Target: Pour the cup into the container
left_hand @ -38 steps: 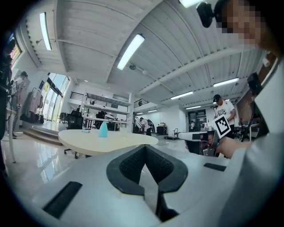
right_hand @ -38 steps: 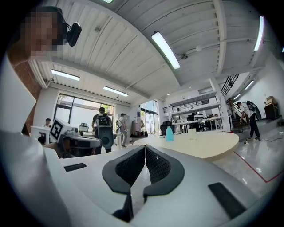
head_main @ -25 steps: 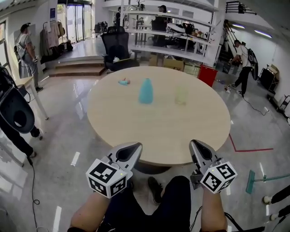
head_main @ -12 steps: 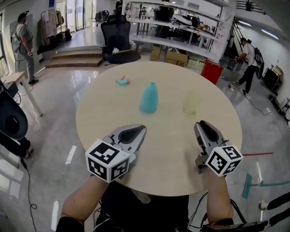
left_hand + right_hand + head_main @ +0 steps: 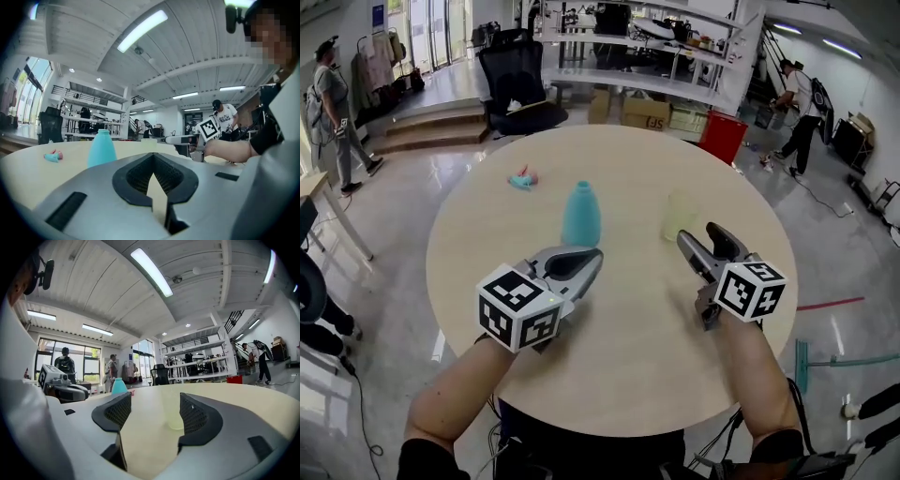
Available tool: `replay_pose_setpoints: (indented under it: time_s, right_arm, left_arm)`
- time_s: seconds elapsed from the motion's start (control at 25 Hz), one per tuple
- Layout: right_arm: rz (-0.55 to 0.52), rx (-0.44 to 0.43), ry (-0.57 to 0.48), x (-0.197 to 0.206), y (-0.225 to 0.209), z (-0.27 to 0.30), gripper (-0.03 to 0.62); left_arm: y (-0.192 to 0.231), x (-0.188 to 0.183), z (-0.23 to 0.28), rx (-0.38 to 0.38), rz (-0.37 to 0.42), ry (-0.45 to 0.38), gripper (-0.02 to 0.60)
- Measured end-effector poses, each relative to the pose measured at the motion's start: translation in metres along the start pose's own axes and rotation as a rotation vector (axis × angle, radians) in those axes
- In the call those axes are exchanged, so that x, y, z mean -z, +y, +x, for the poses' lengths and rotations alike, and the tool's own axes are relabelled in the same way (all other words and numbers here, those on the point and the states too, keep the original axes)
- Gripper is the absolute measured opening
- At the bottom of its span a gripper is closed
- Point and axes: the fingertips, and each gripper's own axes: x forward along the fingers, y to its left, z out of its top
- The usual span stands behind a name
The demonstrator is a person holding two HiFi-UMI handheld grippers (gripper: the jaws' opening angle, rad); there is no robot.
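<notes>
Left claw point(image 5: 589, 259) is clenched: in the left gripper view its point(image 5: 152, 158) pad tips meet, with nothing in them. It hangs low over the round bench point(image 5: 609, 375), at about 7 o'clock from centre.

Right claw point(image 5: 701, 236) is released. Its jaws have just been opening and now stand well apart, pads on nothing. It sits at about 4 o'clock from the bench centre, nose level.

The cup point(image 5: 678, 216), pale yellow and see-through, stands upright on the bench just ahead of the right claw's tips, at 12 o'clock from them. In the right gripper view the cup point(image 5: 174, 411) shows through the gap of the right claw point(image 5: 152, 414), lying beyond the pads, not gripped. Can't tell what's in it.

The teal bottle point(image 5: 581, 214) stands upright near the bench centre, at 9 o'clock from the cup and well apart from it. It's at 12 o'clock from the left claw, near but not touching. The left gripper view has the bottle point(image 5: 101, 148) left of the claw's nose.

A small teal-and-pink thing point(image 5: 523, 178) lies on the bench at 10 o'clock from the bottle.

Off the bench, a red bin point(image 5: 721, 137) is at 1 o'clock and an office chair point(image 5: 514, 80) at 11 o'clock.
</notes>
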Motion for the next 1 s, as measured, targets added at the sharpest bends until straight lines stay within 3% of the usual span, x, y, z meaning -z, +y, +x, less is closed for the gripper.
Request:
replay_pose_setpoints:
  time_s: [0.04, 0.12, 0.4, 0.84, 1.0]
  right_arm:
    - [-0.006, 0.004, 0.027, 0.004, -0.005, 0.011, 0.348]
    - [-0.02, 0.019, 0.089, 0.009, -0.015, 0.035, 0.399]
    - [-0.01, 0.062, 0.132, 0.027, -0.04, 0.056, 0.4]
    - [-0.002, 0.036, 0.168, 0.034, -0.05, 0.079, 0.397]
    - [0.007, -0.004, 0.177, 0.037, -0.046, 0.079, 0.368]
  left_arm:
    - [0.003, 0.004, 0.004, 0.029, 0.011, 0.013, -0.002]
    - [0.014, 0.009, 0.011, 0.068, 0.011, 0.035, -0.002]
    - [0.01, 0.018, 0.013, 0.083, 0.003, 0.029, -0.002]
    - [-0.01, 0.024, 0.011, 0.144, 0.012, 0.057, -0.002]
    - [-0.014, 0.027, 0.01, 0.15, 0.016, 0.059, -0.002]
